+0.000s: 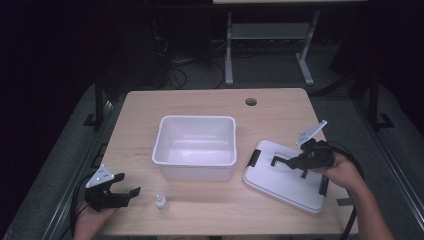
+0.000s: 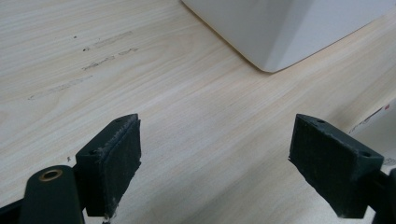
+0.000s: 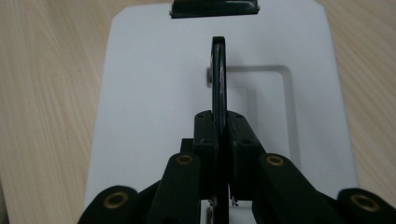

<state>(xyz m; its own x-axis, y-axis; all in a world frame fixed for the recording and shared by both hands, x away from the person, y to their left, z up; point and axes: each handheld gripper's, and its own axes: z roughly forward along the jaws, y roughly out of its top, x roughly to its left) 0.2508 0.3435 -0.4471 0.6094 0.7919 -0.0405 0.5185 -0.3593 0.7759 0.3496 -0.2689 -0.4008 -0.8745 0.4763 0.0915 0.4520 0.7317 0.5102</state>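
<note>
A white plastic tub [image 1: 197, 172] stands open in the middle of the wooden table [image 1: 145, 107]. Its white lid [image 1: 280, 185] lies flat to the right, with black clips on its ends. My right gripper [image 1: 286, 161] is over the lid, shut on the lid's thin black handle [image 3: 218, 70], which stands up on edge between the jaws [image 3: 219, 135]. A small clear bottle [image 1: 160, 202] stands near the front edge. Just left of it my left gripper [image 1: 128, 184] hangs open with nothing between its pads [image 2: 119, 163]. The tub's corner [image 2: 280, 32] lies ahead of it.
A round cable hole [image 1: 251, 102] sits at the table's back right. One black clip [image 3: 214, 8] marks the lid's far end. Behind the table stands a metal frame on legs [image 1: 228, 50], with cables on the floor. The bottle's edge [image 2: 380, 128] is beside the left gripper's right jaw.
</note>
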